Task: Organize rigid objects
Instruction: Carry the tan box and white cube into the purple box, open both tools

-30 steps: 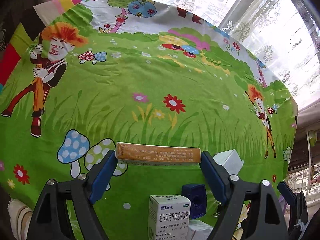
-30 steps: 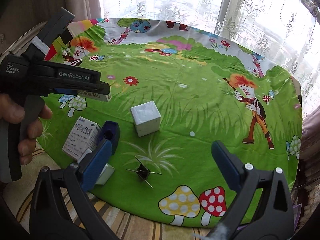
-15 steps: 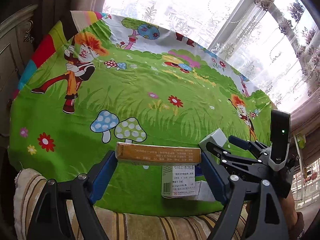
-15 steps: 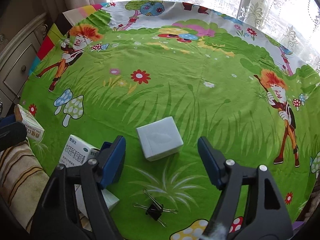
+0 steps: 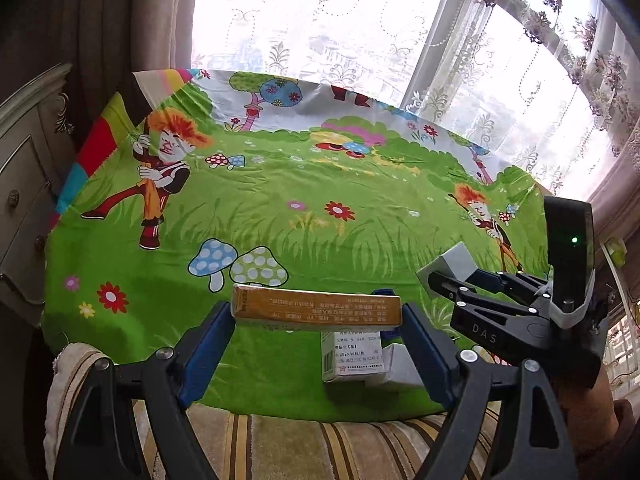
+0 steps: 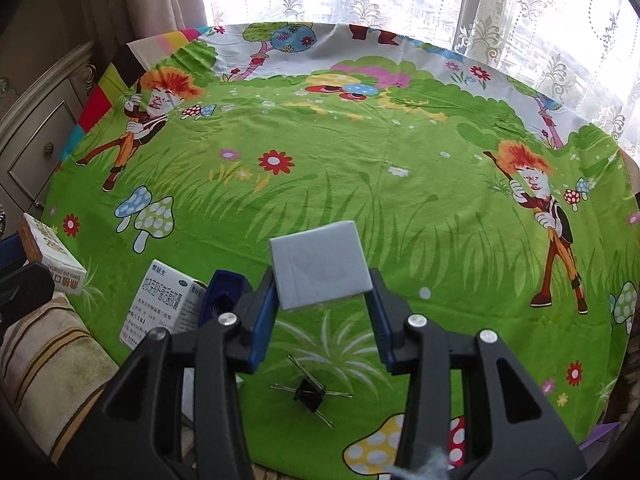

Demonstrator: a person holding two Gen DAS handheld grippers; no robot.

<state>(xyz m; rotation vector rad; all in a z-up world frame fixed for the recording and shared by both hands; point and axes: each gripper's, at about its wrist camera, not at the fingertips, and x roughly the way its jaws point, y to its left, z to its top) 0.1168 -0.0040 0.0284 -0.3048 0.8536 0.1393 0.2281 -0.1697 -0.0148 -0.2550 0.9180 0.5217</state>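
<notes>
both grippers loaded over the green cartoon-print tablecloth (image 6: 400,208)

left gripper (image 5: 318,334) pinching long orange cardboard box (image 5: 316,310) endwise; right gripper (image 6: 324,318) just closed onto pale grey cube box (image 6: 322,264), pads pressing its sides.

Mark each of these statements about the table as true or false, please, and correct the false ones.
1. The left hand-held gripper holds an orange box by its two ends. True.
2. The right hand-held gripper is empty. False: a grey cube sits between its pads, and the jaws have just been closing on it.
3. A black binder clip lies on the cloth below the right hand-held gripper. True.
4. The white medicine box is stacked on top of the grey cube. False: it stands on the cloth to the cube's left, apart from it.
5. The cloth is plain white. False: it is green with cartoon figures, mushrooms and flowers.
</notes>
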